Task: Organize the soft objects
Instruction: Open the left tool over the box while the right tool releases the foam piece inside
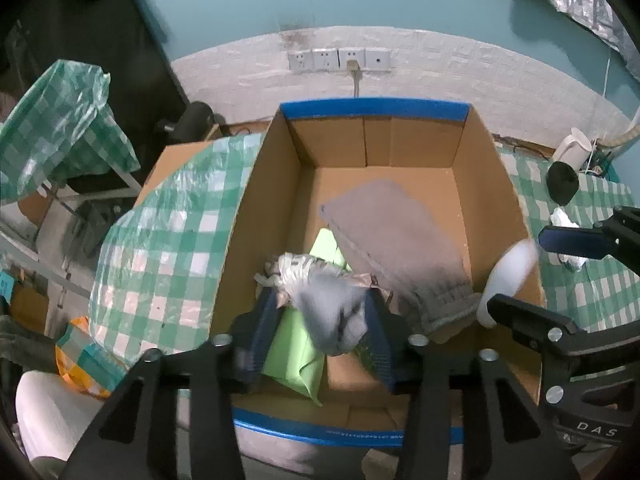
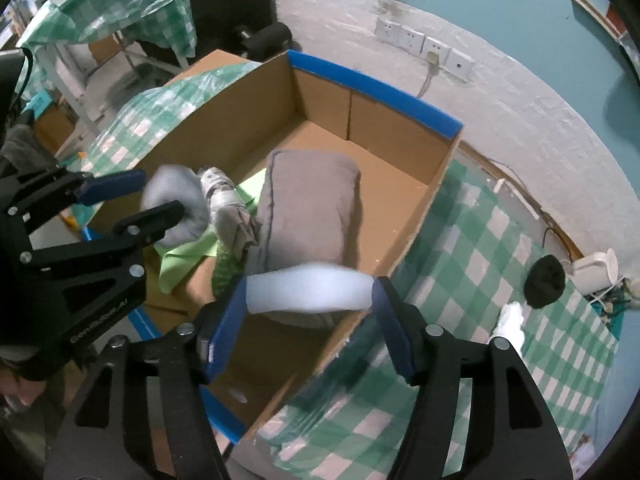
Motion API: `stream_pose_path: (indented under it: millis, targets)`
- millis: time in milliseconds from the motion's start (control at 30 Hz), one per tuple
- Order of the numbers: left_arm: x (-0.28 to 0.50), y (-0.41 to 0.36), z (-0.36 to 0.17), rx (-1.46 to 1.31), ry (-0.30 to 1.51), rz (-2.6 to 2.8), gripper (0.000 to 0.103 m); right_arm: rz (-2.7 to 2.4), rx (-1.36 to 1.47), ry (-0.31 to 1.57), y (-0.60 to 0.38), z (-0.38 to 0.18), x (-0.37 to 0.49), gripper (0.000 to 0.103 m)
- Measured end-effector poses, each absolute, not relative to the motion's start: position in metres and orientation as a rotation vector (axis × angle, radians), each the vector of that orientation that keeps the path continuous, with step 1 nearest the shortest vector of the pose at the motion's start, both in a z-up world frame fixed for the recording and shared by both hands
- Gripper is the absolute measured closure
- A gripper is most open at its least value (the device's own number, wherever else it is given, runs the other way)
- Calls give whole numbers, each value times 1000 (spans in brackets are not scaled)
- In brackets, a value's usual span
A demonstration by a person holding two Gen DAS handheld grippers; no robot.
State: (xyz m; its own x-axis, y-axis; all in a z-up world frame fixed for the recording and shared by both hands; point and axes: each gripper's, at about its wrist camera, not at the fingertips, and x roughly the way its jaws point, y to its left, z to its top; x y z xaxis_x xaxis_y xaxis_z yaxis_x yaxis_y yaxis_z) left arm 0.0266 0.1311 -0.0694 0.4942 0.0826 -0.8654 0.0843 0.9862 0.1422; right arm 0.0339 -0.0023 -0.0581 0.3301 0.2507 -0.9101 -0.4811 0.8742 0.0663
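Left gripper over the open brown cardboard box with blue-taped rims: its 2 blue fingers are pinched on a soft grey-blue rounded bundle, blurred, held above the box floor. Just ahead of its tips, a crumpled silvery-white wrapped piece; under it, a light green flat sheet. Ahead and to the right, a grey rectangular cushion lies tilted inside the box.

Right gripper at the box's near right wall: fingers clamped on a white soft foam-like piece spanning the gap, just in front of the cushion. To its right, on the green-and-white checked table cover, a black round soft object, well apart.
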Motion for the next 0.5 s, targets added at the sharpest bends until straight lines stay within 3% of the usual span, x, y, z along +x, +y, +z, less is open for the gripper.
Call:
stream_pose_path:
  millis: [100,500]
  targets:
    - [25,127,-65,187,1032,-8,40,483,-231,1133,-7,-56,32,38]
    - [22,120,-61,207,1009,-16,39,453,-171,1107,-30,-47,31,38]
